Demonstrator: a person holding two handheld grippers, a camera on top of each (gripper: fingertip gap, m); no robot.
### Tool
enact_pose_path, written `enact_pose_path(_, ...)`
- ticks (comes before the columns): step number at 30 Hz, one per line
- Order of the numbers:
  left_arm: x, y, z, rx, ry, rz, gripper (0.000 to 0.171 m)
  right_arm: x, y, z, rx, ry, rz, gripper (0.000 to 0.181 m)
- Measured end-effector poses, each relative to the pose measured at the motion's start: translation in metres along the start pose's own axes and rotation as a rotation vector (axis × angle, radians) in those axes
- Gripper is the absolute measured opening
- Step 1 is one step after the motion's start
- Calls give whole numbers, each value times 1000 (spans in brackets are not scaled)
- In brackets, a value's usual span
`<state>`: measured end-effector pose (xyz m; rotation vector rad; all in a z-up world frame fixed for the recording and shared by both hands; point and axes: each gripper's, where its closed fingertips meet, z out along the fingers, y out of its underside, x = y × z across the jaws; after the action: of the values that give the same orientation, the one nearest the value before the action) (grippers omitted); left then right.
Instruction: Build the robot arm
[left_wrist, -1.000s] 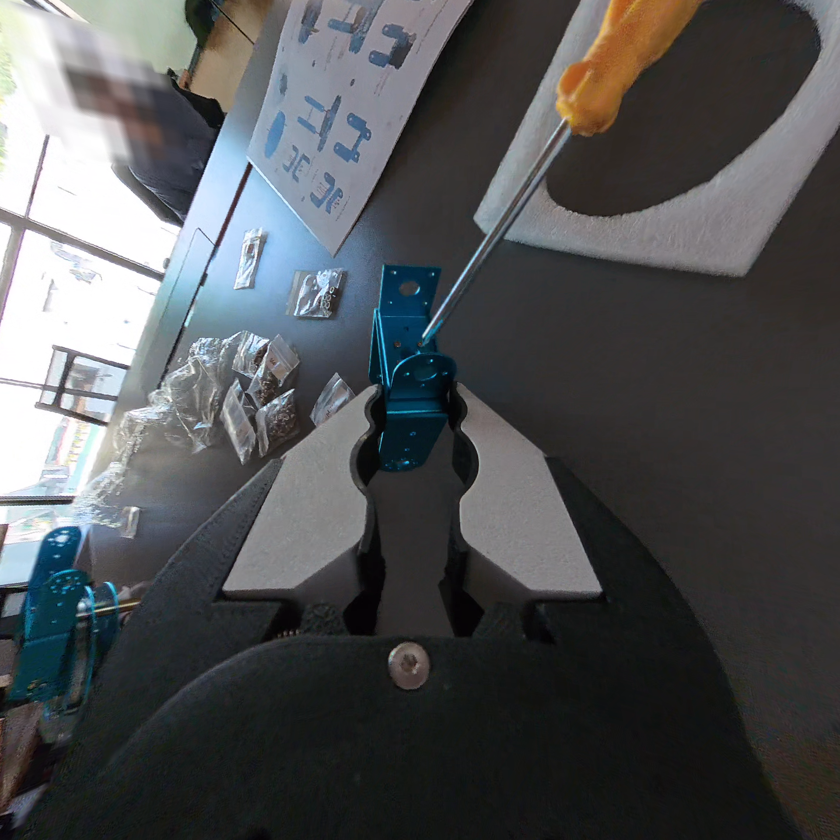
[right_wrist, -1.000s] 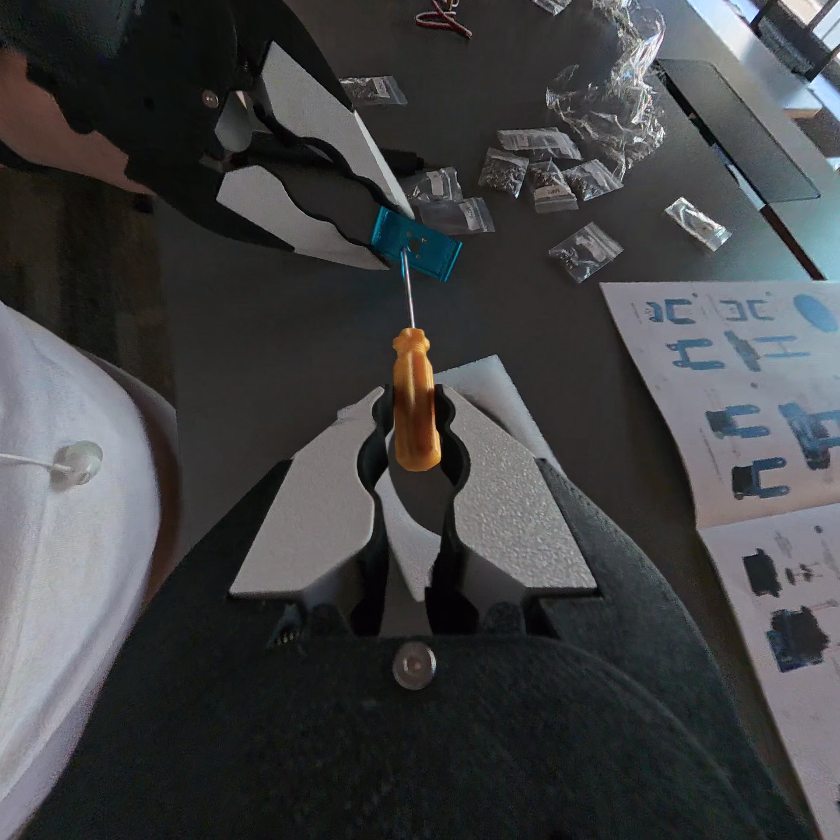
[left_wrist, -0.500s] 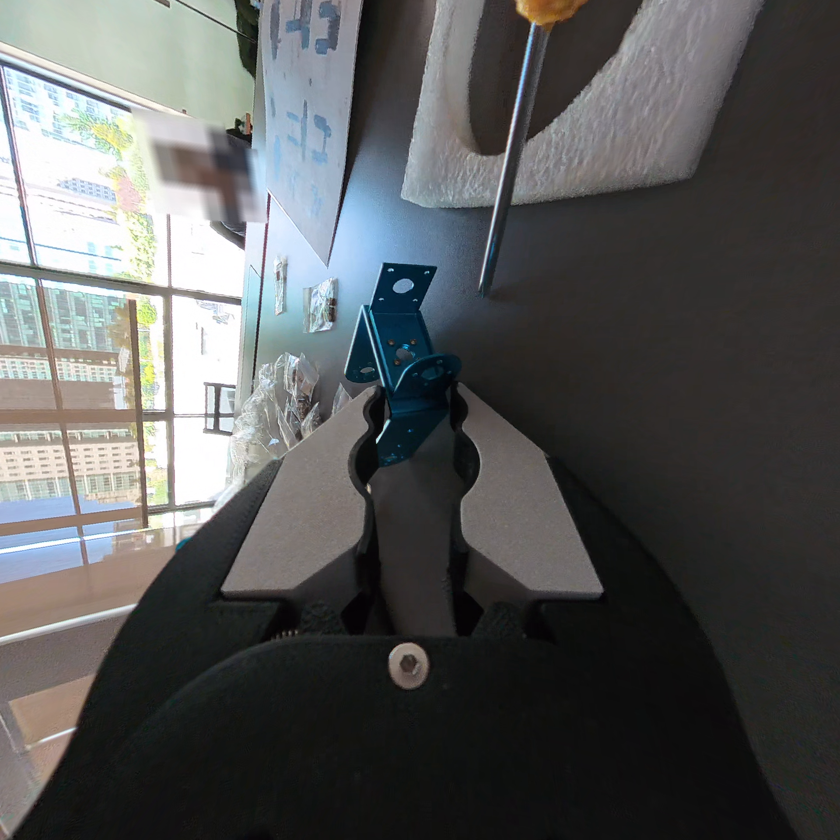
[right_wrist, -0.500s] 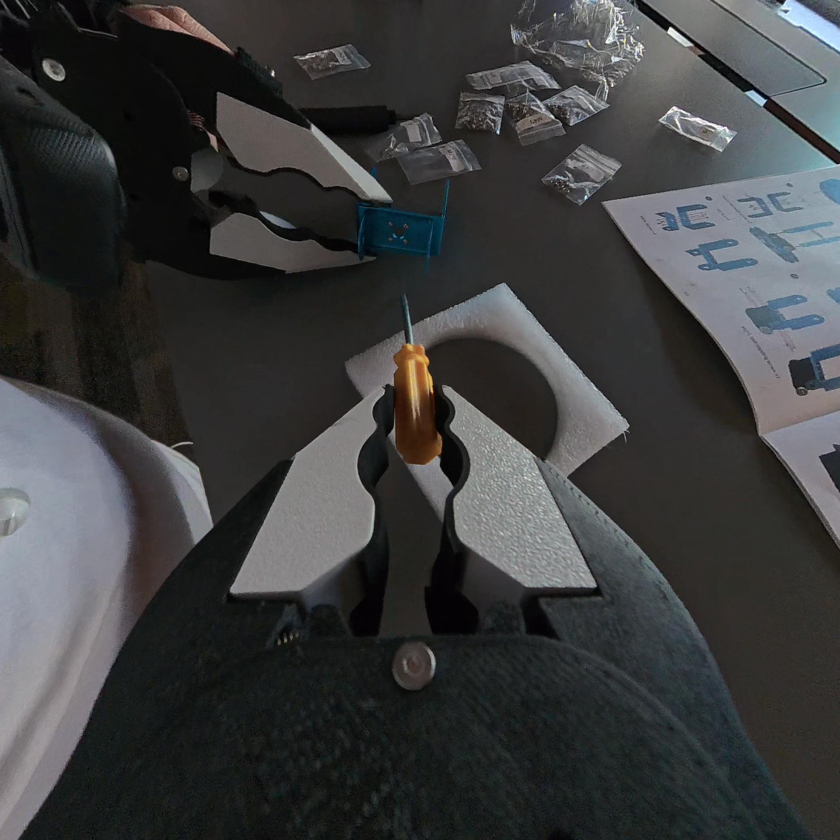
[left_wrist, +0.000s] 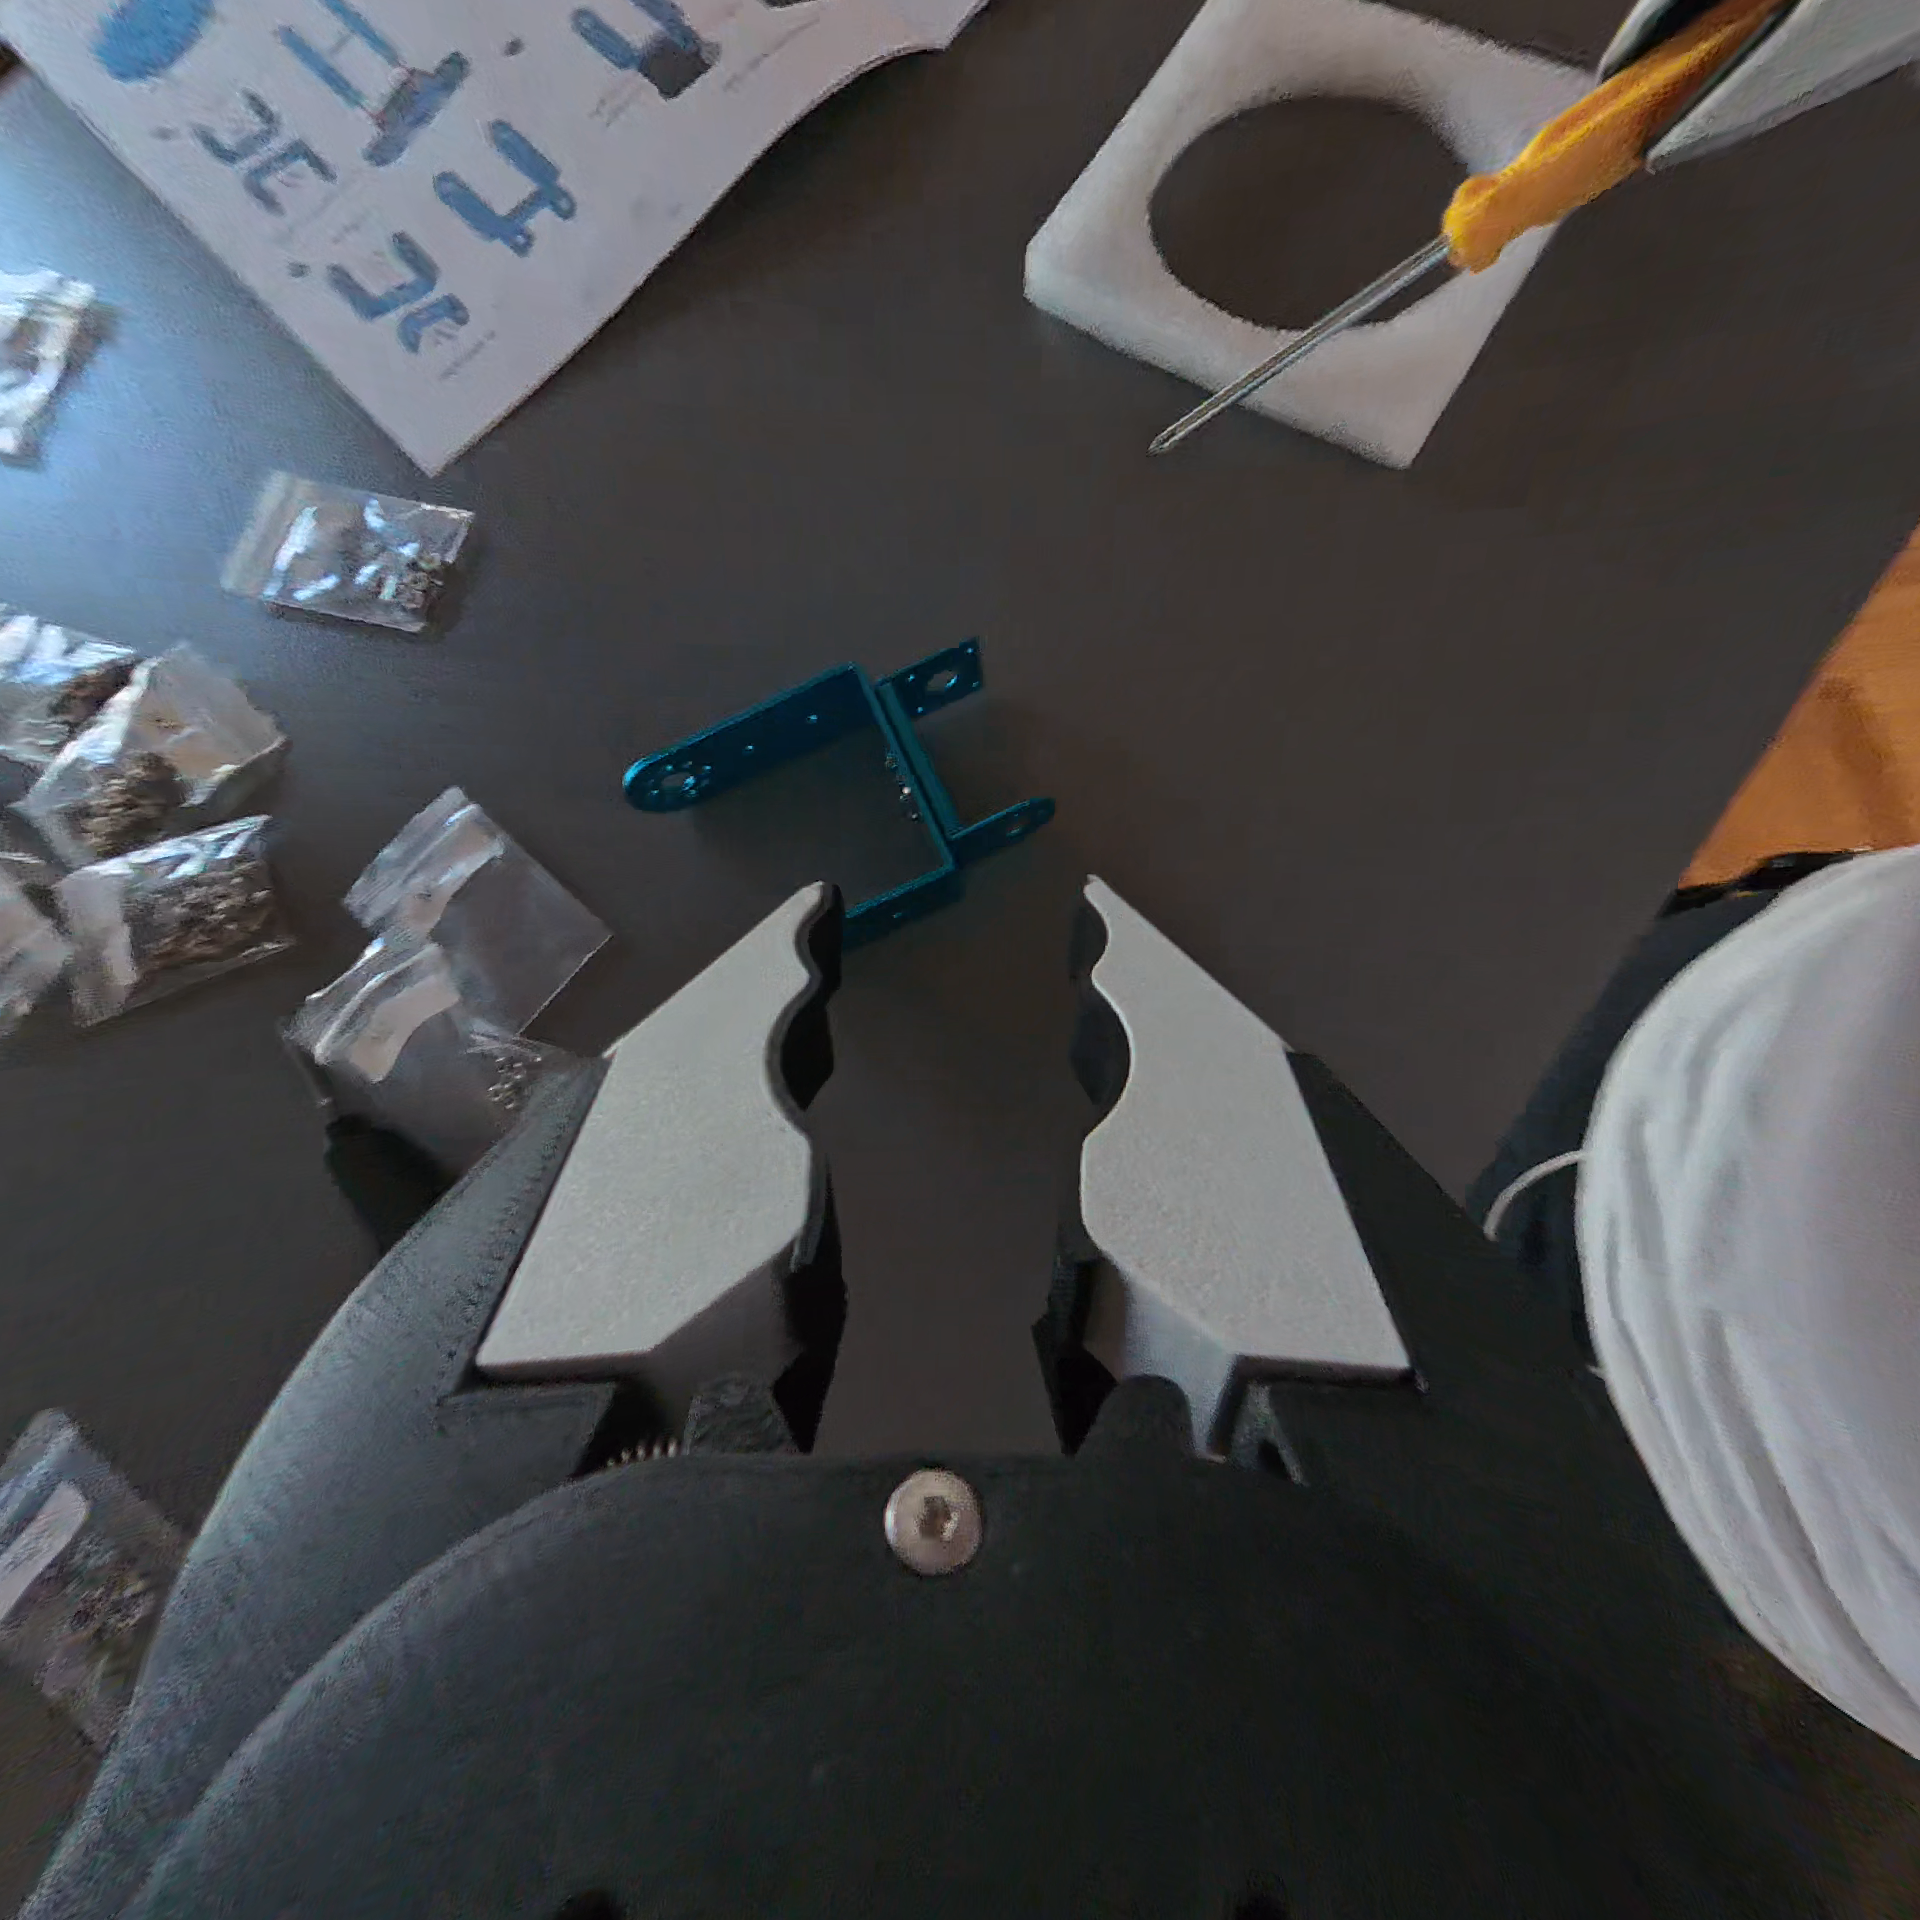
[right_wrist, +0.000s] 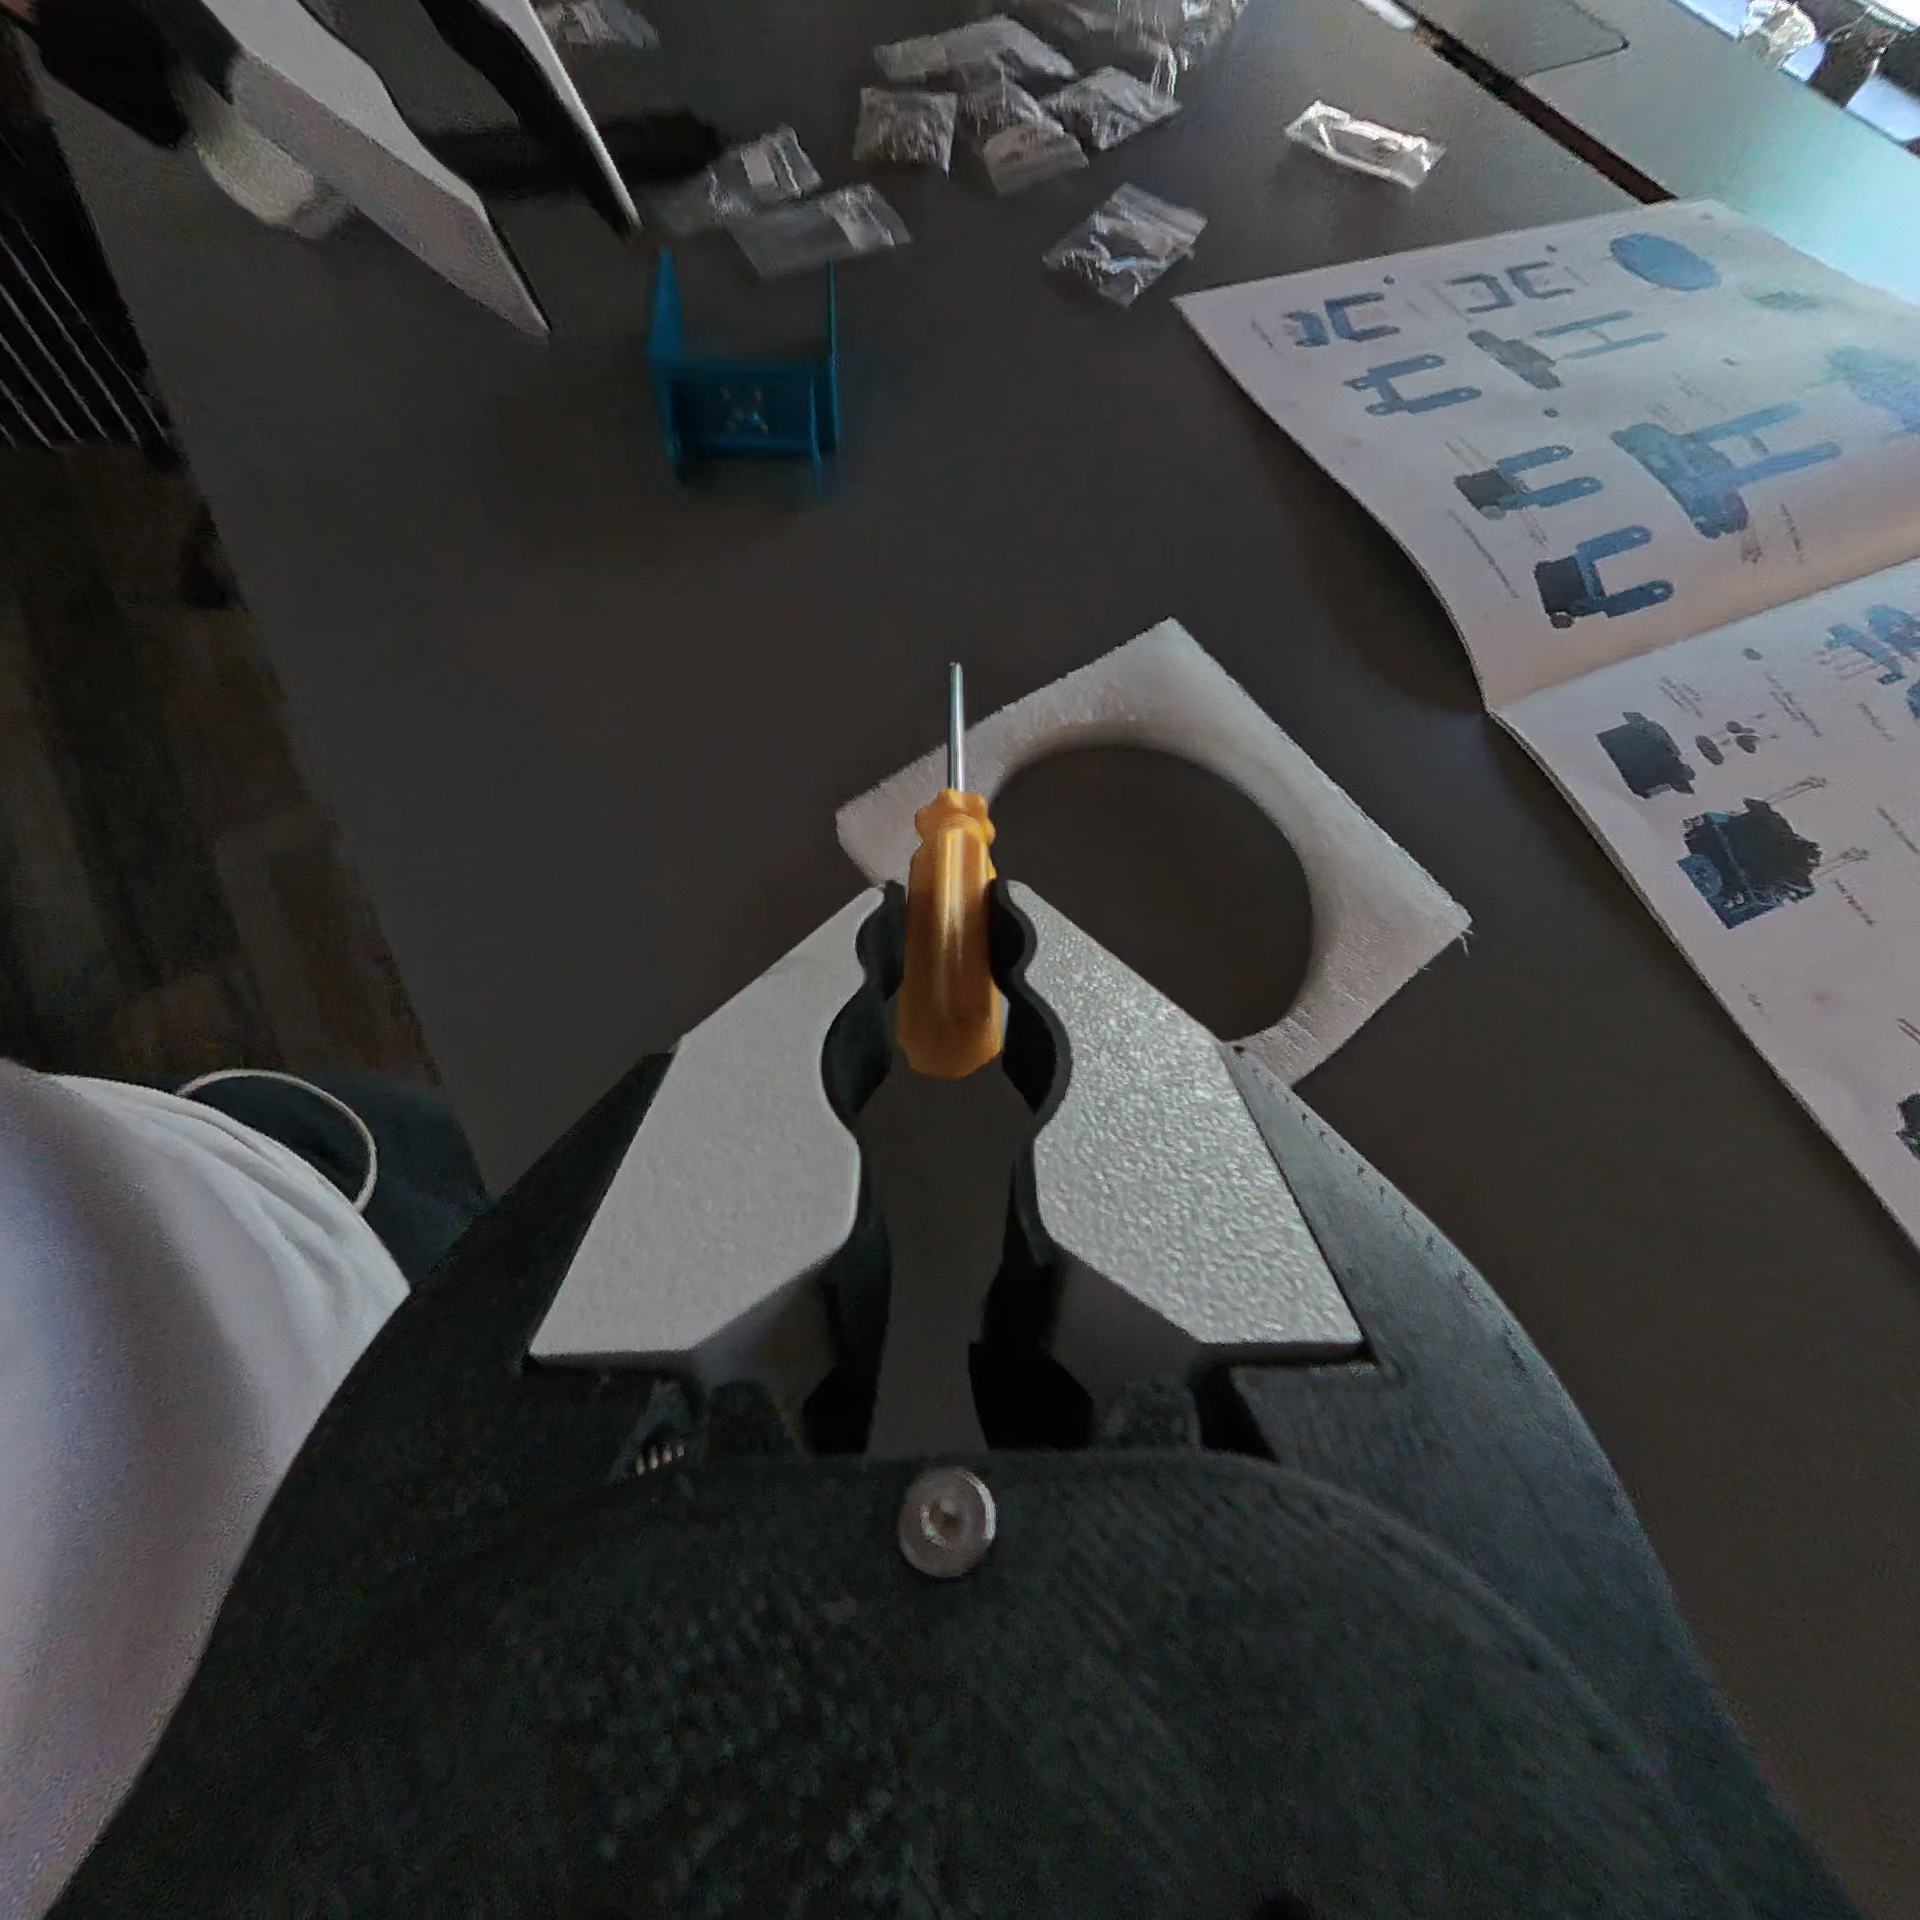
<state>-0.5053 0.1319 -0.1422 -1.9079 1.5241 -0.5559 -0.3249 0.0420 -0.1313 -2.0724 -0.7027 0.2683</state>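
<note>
A blue metal bracket (left_wrist: 852, 790) lies on the dark table (left_wrist: 1299, 675), just ahead of my left gripper (left_wrist: 956, 904). The left gripper is open and holds nothing; its left fingertip (left_wrist: 810, 914) is at the bracket's near edge. The bracket also shows in the right wrist view (right_wrist: 743, 395), with the left gripper's fingers (right_wrist: 416, 187) above and left of it. My right gripper (right_wrist: 945, 904) is shut on the orange handle of a small screwdriver (right_wrist: 945, 935), its thin shaft pointing forward above a white foam square (right_wrist: 1382, 883). The screwdriver also shows in the left wrist view (left_wrist: 1527, 177).
Several small clear bags of hardware (left_wrist: 156, 831) lie left of the bracket. An open printed sheet with blue drawings (right_wrist: 1662, 468) lies at the right. A white garment (left_wrist: 1766, 1299) is close at the right edge of the left wrist view. The gap from one gripper's tips to the other's is roughly 20 centimetres.
My left gripper opened and let go of the blue bracket, which now rests on the table. The right gripper drew the screwdriver back from the bracket, still gripping it.
</note>
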Motion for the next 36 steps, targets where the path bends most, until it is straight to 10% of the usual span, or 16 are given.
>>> enact_pose_path(11, -12, -29, 12, 83, 506, -702, 32, -64, -20, 51, 115, 58, 6, 15)
enact_pose_path(22, -10, 2, 31, -145, 347, -170, 42, -62, 2, 61, -44, 71, 15, 15)
enact_pose_path(36, -4, 1, 36, -238, 426, -530, 10, -62, -10, 60, 30, 9, 28, 14)
